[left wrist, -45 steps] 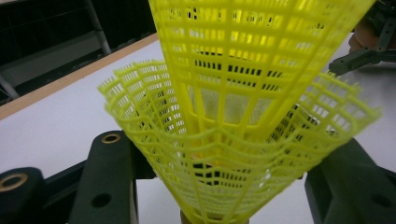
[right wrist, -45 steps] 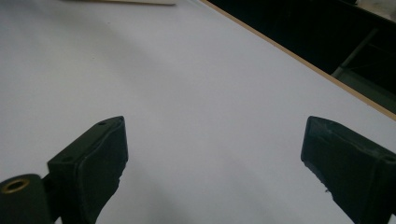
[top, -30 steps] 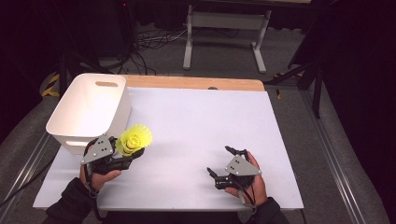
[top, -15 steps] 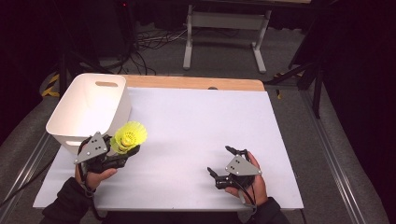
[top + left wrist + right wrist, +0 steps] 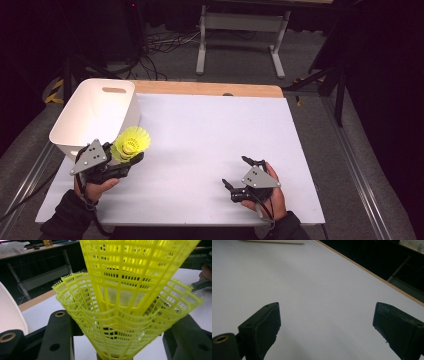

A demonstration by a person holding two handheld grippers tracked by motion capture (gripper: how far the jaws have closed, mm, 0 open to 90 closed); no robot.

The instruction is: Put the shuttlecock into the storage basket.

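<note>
A yellow plastic shuttlecock [image 5: 131,142] is clamped between the black jaws of my left gripper [image 5: 126,156], just in front of the white bin's near right corner. In the left gripper view its mesh skirt [image 5: 130,302] flares up from between the jaws of that gripper [image 5: 115,345], with what looks like a second skirt nested inside it. My right gripper [image 5: 235,171] rests low over the white table top at the front right. Its jaws stand wide apart in the right gripper view [image 5: 327,320], with nothing between them.
A white plastic bin [image 5: 100,112] with a handle slot stands at the table's back left; its wall [image 5: 10,315] shows at the left of the left gripper view. A wooden strip [image 5: 210,89] edges the far side of the white sheet. A metal stand [image 5: 240,30] and cables lie on the floor beyond.
My left gripper has shifted a little to the left, toward the bin, carrying the shuttlecock with it. The right gripper has stayed where it was.
</note>
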